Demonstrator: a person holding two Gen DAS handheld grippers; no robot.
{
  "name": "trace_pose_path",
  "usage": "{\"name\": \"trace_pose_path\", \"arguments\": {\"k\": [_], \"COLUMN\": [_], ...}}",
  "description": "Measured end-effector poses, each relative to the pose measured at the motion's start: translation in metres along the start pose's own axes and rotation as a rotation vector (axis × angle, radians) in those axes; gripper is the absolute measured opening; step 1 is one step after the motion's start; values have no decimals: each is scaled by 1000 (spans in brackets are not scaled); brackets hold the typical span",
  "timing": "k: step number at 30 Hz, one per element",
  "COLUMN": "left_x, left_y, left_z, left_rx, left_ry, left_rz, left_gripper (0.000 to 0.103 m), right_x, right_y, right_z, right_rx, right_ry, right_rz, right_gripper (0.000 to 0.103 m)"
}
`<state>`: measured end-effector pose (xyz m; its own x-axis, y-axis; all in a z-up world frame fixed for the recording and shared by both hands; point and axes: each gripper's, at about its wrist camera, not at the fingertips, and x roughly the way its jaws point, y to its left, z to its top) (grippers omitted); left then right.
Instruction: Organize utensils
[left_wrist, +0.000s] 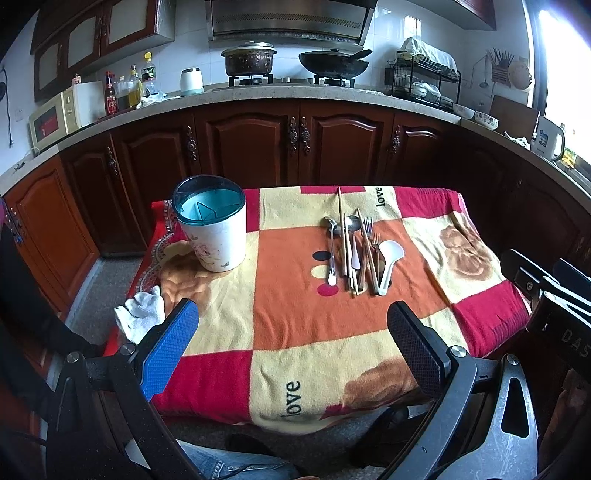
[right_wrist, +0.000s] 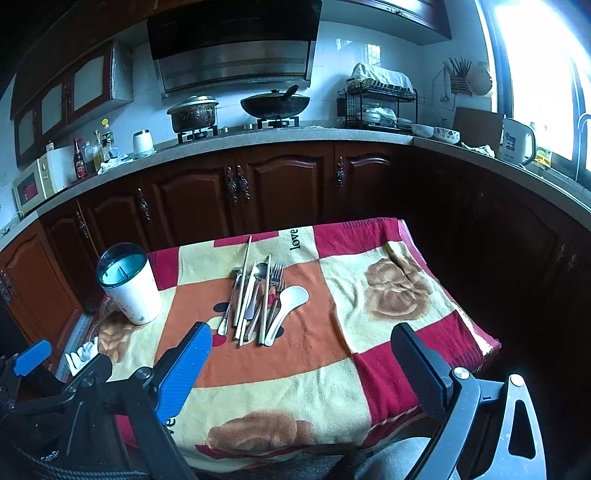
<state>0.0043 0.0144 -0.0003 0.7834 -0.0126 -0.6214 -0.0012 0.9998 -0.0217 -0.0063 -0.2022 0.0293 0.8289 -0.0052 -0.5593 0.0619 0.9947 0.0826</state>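
Note:
A pile of utensils (left_wrist: 354, 251) (right_wrist: 258, 302) lies on the blanket-covered table (left_wrist: 295, 332): metal spoons, forks, chopsticks and a white rice paddle (left_wrist: 389, 262) (right_wrist: 286, 308). One chopstick (left_wrist: 339, 206) reaches toward the far edge. At the left stands a white utensil holder (left_wrist: 214, 225) (right_wrist: 129, 286) with a teal divided top, upright. My left gripper (left_wrist: 293, 314) hovers open over the table's near part, nothing between its fingers. My right gripper (right_wrist: 303, 338) is open too, just short of the pile's handle ends.
A white cloth (left_wrist: 142, 314) (right_wrist: 83, 352) lies at the table's near left corner. Dark wood cabinets (left_wrist: 295, 136) and a countertop with a stove, pots and a dish rack (left_wrist: 421, 81) run behind the table. The right gripper's body (left_wrist: 554, 291) shows at the right edge.

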Motion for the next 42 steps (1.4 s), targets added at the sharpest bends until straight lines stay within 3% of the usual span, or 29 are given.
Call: {"name": "trace_pose_path", "arguments": {"k": [42], "left_x": [-12], "left_y": [3], "left_z": [-2], "left_rx": [4], "left_ry": [-4], "left_rz": [15], "left_gripper": [102], "right_x": [-13], "right_y": [2], "right_z": [3], "right_rx": [2], "right_ry": [-14], "right_rz": [23], "right_gripper": [89]}}
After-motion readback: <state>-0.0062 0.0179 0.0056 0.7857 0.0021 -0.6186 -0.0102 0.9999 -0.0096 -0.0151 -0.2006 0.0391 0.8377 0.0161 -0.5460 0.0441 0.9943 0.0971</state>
